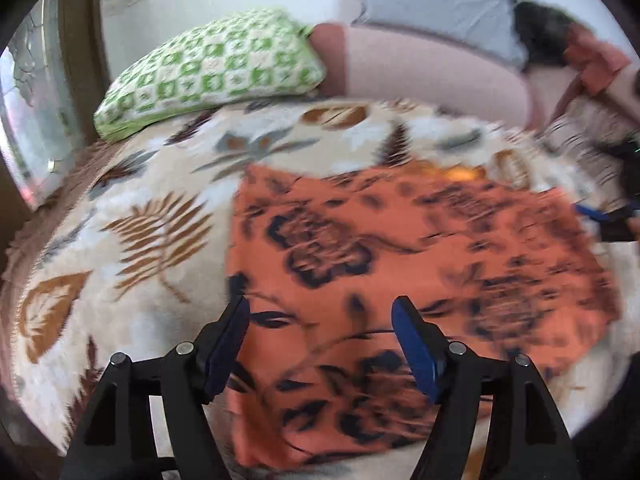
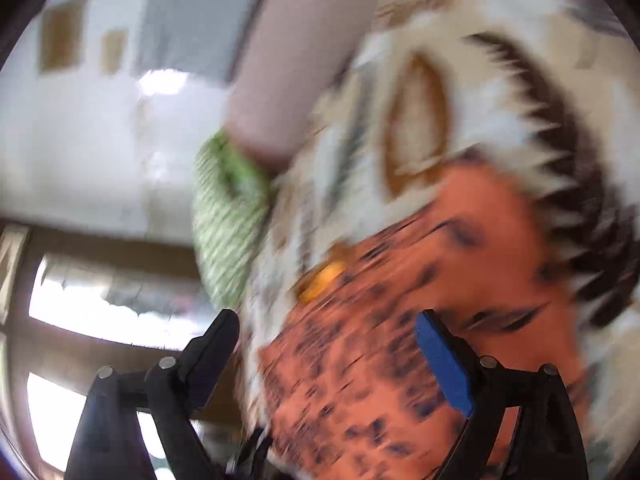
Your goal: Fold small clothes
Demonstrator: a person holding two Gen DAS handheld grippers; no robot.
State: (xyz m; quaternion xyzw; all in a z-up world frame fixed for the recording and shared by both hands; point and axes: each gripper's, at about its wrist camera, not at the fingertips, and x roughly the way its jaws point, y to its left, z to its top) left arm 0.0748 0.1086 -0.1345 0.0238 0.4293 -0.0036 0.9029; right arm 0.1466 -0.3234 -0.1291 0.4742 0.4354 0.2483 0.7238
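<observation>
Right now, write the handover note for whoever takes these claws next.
Left claw: open, nothing held, over the near edge of the orange cloth.
Right claw: open, nothing held, at the cloth's far side; its view is blurred.
Cloth lies flat on the leaf-print blanket, green pillow behind it.
Done: cloth laid out; any earlier fold can't be told.
Left: grip an edge, fold.

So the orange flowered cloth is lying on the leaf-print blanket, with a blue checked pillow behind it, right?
Not quite: the pillow is green checked, not blue, as the left wrist view shows. The orange flowered cloth does lie on the leaf-print blanket, with that pillow behind it.
</observation>
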